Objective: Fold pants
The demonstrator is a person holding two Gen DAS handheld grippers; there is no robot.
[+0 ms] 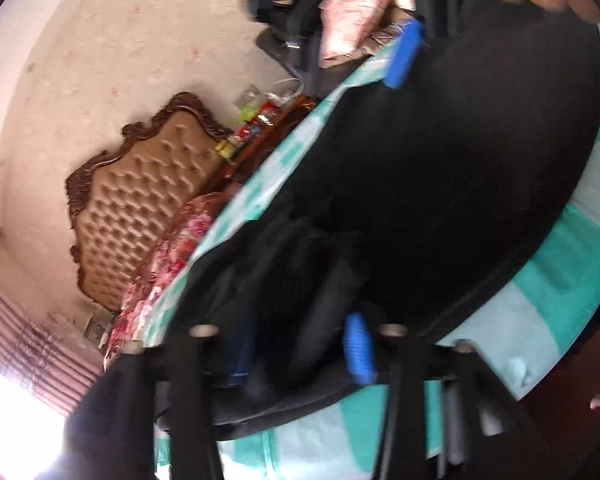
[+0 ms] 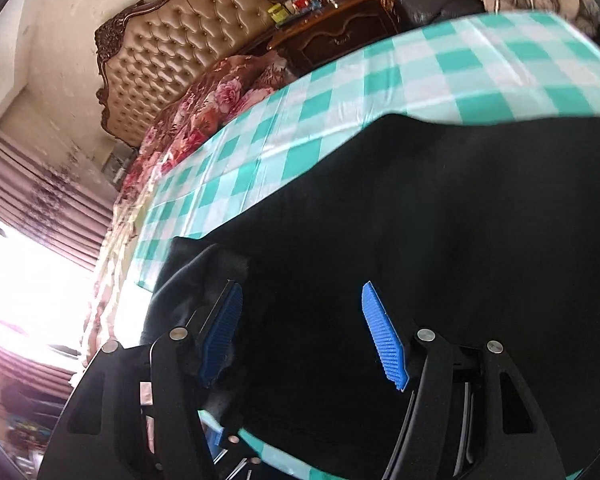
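Black pants [image 1: 440, 184] lie spread on a table with a teal-and-white checked cloth [image 1: 560, 292]. In the left wrist view my left gripper [image 1: 300, 352] has bunched black fabric between its blue pads [image 1: 358, 354], at the near edge of the pants. My right gripper [image 1: 404, 52] shows at the far end of the pants, held by a hand. In the right wrist view my right gripper [image 2: 300, 336] is open, its blue pads [image 2: 384, 340] wide apart over the pants [image 2: 440, 260]. The frames are blurred.
A bed with a tufted brown headboard [image 2: 172, 44] and floral bedding [image 2: 204, 108] stands beyond the table. A dark wooden nightstand [image 2: 340, 28] holds several small items. A bright window with striped curtains [image 2: 40, 208] is at the left.
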